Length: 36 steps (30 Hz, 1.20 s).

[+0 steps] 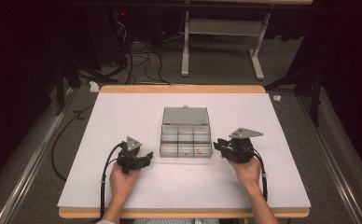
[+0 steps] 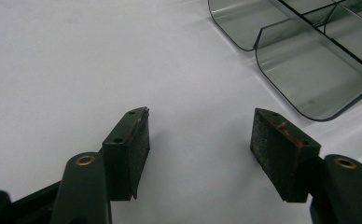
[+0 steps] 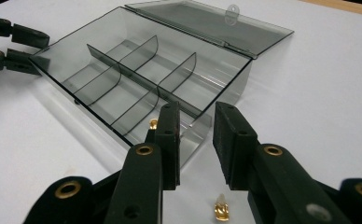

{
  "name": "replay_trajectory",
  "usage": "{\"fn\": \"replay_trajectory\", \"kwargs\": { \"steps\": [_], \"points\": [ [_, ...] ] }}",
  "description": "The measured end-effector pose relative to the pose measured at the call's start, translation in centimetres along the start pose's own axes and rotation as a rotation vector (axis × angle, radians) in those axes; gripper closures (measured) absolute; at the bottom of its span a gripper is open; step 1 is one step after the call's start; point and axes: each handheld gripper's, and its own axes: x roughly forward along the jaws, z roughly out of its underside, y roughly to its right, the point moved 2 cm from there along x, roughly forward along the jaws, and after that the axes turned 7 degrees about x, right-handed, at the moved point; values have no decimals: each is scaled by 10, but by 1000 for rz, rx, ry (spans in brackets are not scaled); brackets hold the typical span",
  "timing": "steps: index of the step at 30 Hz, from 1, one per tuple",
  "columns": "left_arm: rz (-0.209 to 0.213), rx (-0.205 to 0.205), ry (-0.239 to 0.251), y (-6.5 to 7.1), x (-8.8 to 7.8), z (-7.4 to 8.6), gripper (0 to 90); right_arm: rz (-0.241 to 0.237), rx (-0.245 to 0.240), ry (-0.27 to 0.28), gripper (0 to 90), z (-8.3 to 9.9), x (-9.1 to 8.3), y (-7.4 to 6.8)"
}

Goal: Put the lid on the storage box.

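The little gold piece point(image 3: 221, 207) lies on the counter point(image 1: 123, 186) at 6 o'clock from the right tongs point(image 3: 195, 140), nearly under them. Those tongs are a bit apart and hold nothing. The left tongs point(image 2: 200, 144) gape wide, farther off, with the clear box point(image 1: 186, 136) at 2 o'clock.

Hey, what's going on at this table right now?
A person sits at a white table with a gripper in each hand, working around an open smoky plastic box with compartments. The right gripper is at the box's near right corner, jaws open with nothing between them. A small gold piece lies on the table below it, and another sits in the front right compartment. The left gripper rests open beside the box's left side, holding nothing.
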Motion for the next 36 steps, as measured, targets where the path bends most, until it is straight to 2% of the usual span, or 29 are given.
{"fn": "replay_trajectory", "kwargs": {
  "steps": [8, 17, 23, 36],
  "points": [
    [0, 0, 0, 0, 0, 0, 375, 20, 16, 6, 722, 6, -8, 9],
    [0, 0, 0, 0, 0, 0, 375, 42, 56, 2, 720, 16, -12, 19],
    [0, 0, 0, 0, 0, 0, 375, 49, 64, -4, 719, 21, -12, 24],
    [0, 0, 0, 0, 0, 0, 375, 56, 88, -51, 718, 38, -4, 28]
  ]
}}
